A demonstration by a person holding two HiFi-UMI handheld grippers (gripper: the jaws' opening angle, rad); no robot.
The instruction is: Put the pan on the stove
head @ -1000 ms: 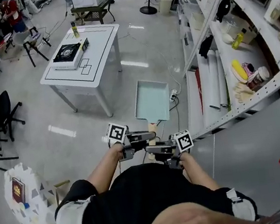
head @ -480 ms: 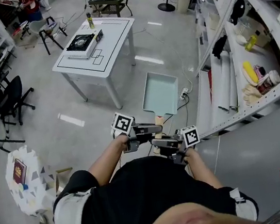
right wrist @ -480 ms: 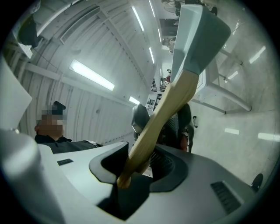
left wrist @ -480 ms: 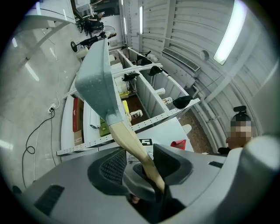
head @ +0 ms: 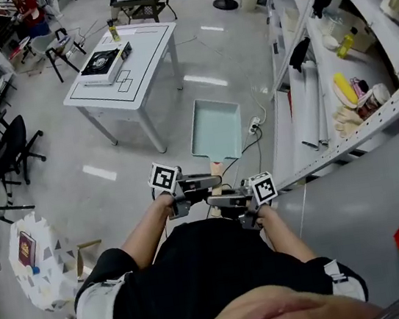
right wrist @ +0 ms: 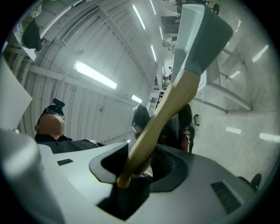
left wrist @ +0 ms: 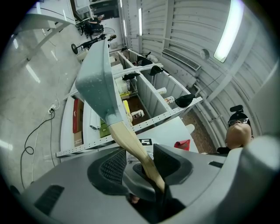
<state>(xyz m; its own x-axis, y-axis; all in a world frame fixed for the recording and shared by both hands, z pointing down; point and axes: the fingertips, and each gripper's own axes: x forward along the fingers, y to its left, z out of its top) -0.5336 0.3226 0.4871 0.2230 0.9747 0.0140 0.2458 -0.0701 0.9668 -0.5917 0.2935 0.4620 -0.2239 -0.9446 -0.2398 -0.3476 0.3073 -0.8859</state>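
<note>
- The stove [head: 102, 62] — flat, boxy, black-topped — sits on the white table [head: 150, 51] at far left, well apart from the pan. The carry has to end there, so I would aim for the burner's middle and lower the pan level.
- The left gripper [head: 207, 183] is clamped on the wooden handle [head: 216, 169], its dark ribbed pads pressing the smooth, pale, curved wood.
- The pan [head: 216, 129] hangs in the air above the glossy floor [head: 109, 153], ahead of the person. It is rectangular and shallow, matte pale teal, with low upright walls. With such a long lever the body will likely want to droop — both grips need to be firm.
- The right gripper [head: 219, 202] grasps the same handle from the opposite side, with the butt end deep in its throat.
- Metal shelving [head: 345, 142] runs just right of the pan, so steer clear of it.
</note>
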